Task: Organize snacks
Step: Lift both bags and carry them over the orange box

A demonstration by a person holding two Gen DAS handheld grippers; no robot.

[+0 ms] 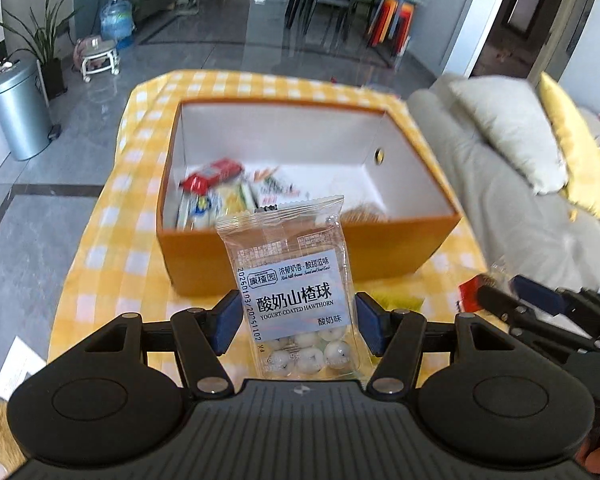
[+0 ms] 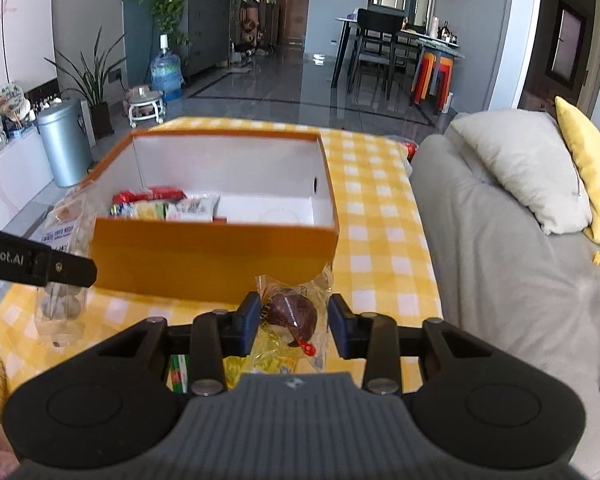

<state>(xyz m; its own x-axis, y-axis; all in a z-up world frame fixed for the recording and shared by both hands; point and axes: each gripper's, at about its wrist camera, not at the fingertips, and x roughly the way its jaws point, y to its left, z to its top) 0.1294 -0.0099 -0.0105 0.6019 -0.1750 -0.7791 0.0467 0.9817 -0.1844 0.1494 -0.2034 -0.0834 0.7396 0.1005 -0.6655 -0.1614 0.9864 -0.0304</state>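
An orange box [image 1: 300,258] with a white inside stands on the yellow checked tablecloth [image 1: 112,256] and holds several snack packs [image 1: 216,192]. My left gripper [image 1: 296,320] is shut on a clear pack of yogurt-coated hawthorn balls [image 1: 296,292], held upright in front of the box's near wall. In the right wrist view the box [image 2: 204,256] is ahead to the left. My right gripper [image 2: 294,326] is shut on a clear wrapper with a dark brown snack [image 2: 294,316] just before the box's near right corner.
A grey sofa [image 2: 500,248] with a white pillow and a yellow cushion [image 2: 588,168] borders the table on the right. More snack packs [image 2: 180,376] lie on the cloth under my right gripper. A metal bin [image 2: 64,144] stands on the floor at left.
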